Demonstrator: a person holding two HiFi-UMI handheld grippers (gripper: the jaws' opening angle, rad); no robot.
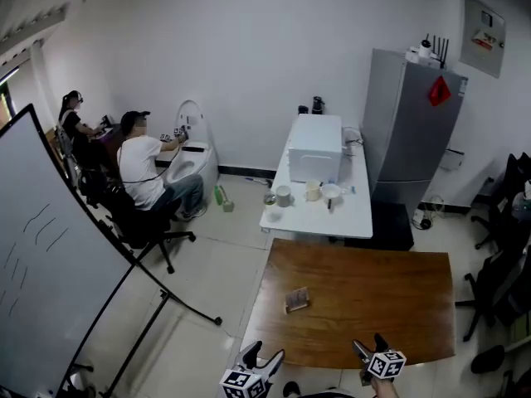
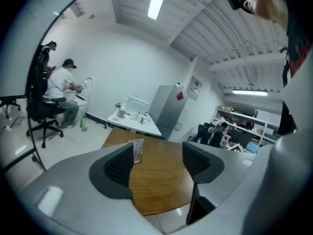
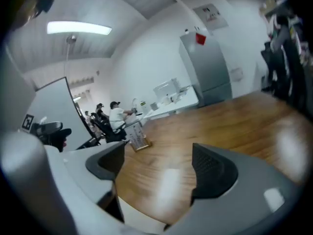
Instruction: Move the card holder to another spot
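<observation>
The card holder (image 1: 297, 299), a small wooden base with a card standing in it, rests on the brown wooden table (image 1: 390, 305), left of its middle. Both grippers hover at the table's near edge, well short of the holder. My left gripper (image 1: 265, 353) is off the table's near left corner, open, with nothing between its jaws. In the left gripper view the card holder (image 2: 138, 150) shows just beside the left pad of the gripper (image 2: 157, 163). My right gripper (image 1: 370, 343) is open and empty. In the right gripper view the card holder (image 3: 137, 136) stands far ahead to the left of the gripper (image 3: 159, 165).
Beyond the wooden table stands a white table (image 1: 357, 214) with a white box (image 1: 315, 146) and cups, and a grey fridge (image 1: 411, 123) beside it. A tilted whiteboard (image 1: 50, 264) fills the left. Two people (image 1: 145, 172) sit at the far left. Office chairs (image 1: 498, 280) stand at the right.
</observation>
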